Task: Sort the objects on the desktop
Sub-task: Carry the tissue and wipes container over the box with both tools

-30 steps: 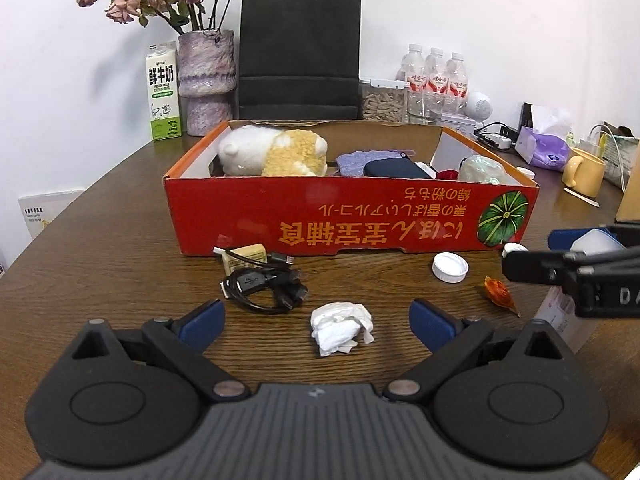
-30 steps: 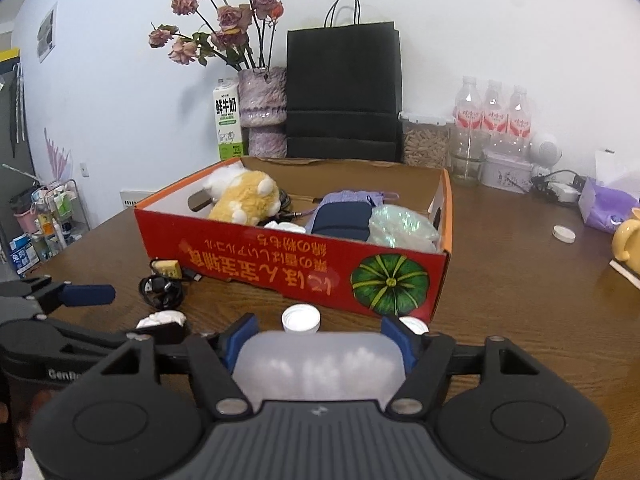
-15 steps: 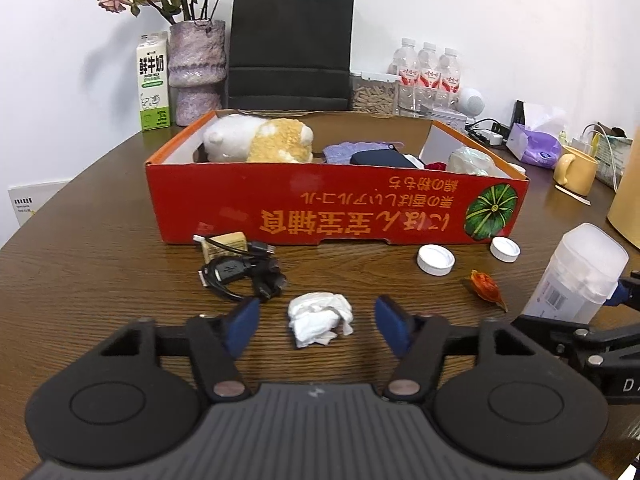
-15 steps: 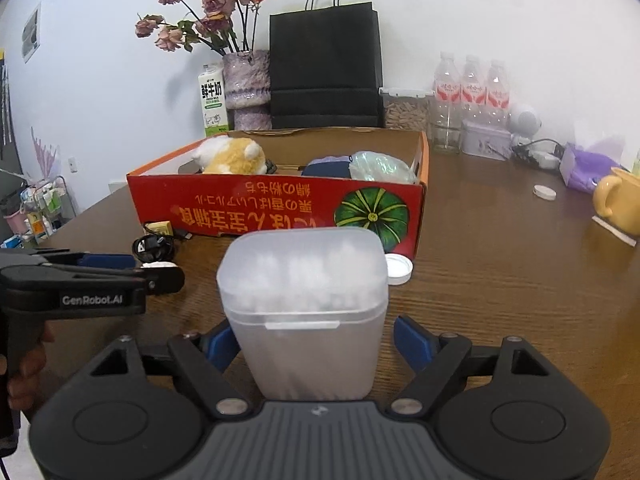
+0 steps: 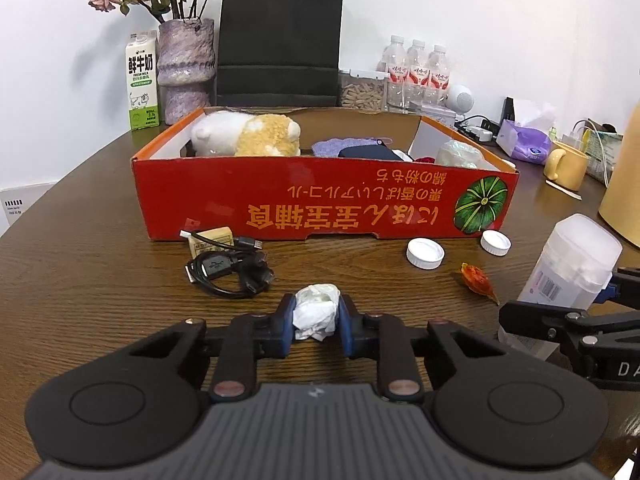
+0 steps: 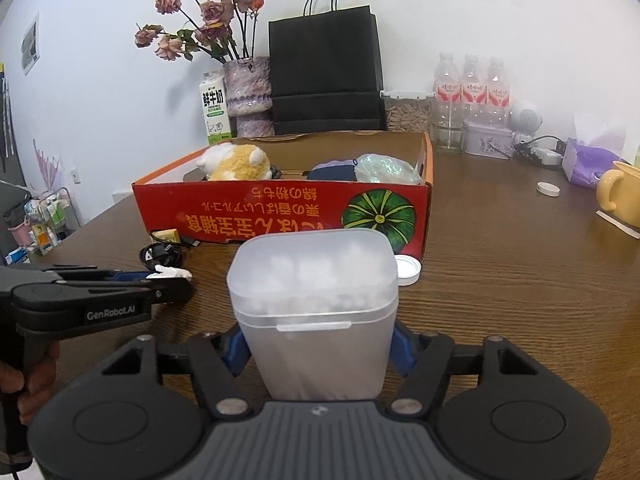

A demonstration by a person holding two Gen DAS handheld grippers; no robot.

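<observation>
Each wrist camera sits low and close behind its own fingers, angled slightly down across the surface (image 5: 80,264) toward the red box (image 5: 320,200) and back wall, the two views sharing box, surface and each other's gripper.

My left gripper (image 5: 316,330) pinches a crumpled white tissue (image 5: 315,311) low over the brown table (image 5: 100,280). My right gripper (image 6: 318,350) clasps a frosted tub (image 6: 314,312), lid shut, full of white cotton, upright. Ahead stands the red box (image 5: 320,204), open, holding a plush toy (image 5: 248,136) and a dark pouch (image 5: 368,153). Before it lie a coiled black cable (image 5: 228,272), two white caps (image 5: 425,253), and an orange wrapper (image 5: 478,282).
</observation>
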